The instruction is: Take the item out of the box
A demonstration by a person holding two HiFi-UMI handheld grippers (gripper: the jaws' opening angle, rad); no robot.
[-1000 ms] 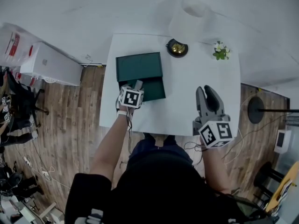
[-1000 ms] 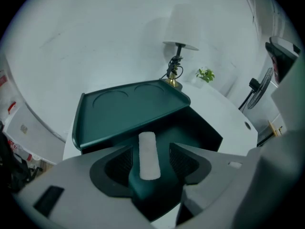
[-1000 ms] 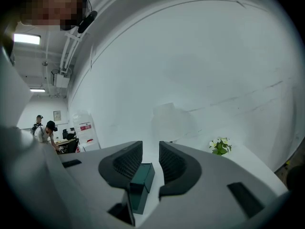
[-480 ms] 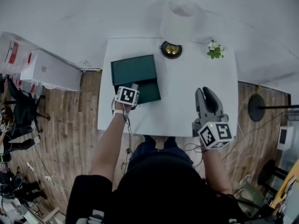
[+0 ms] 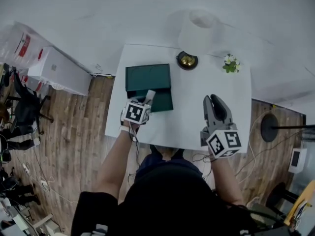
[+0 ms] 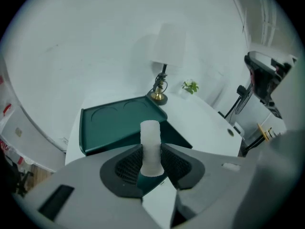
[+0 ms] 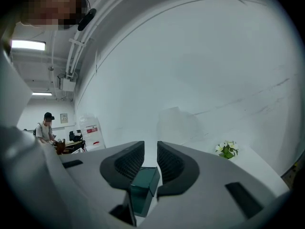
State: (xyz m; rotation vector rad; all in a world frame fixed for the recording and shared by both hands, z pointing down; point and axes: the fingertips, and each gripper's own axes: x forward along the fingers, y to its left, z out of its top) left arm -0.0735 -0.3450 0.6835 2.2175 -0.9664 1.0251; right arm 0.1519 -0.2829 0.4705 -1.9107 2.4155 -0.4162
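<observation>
A dark green box (image 5: 147,76) lies open on the white table (image 5: 206,87), its lid (image 6: 116,123) laid flat toward the wall. My left gripper (image 5: 148,98) hovers at the box's front part, shut on a short white cylinder (image 6: 150,140) that stands upright between the pads; the white cylinder (image 5: 150,94) also shows in the head view. My right gripper (image 5: 213,102) is held above the table's right half, away from the box. Its jaws (image 7: 150,159) are closing to a narrow gap with nothing between the pads, and they point at the wall.
A lamp with a white shade (image 5: 199,26) and gold base (image 5: 187,60) stands at the table's far edge, a small potted plant (image 5: 230,64) to its right. White cartons (image 5: 59,70) sit on the wood floor at left. A black stand (image 5: 269,114) is at right.
The left gripper's jaws have shut on the white cylinder at the box. The right gripper has stayed over the table's right side, its jaws a little narrower.
</observation>
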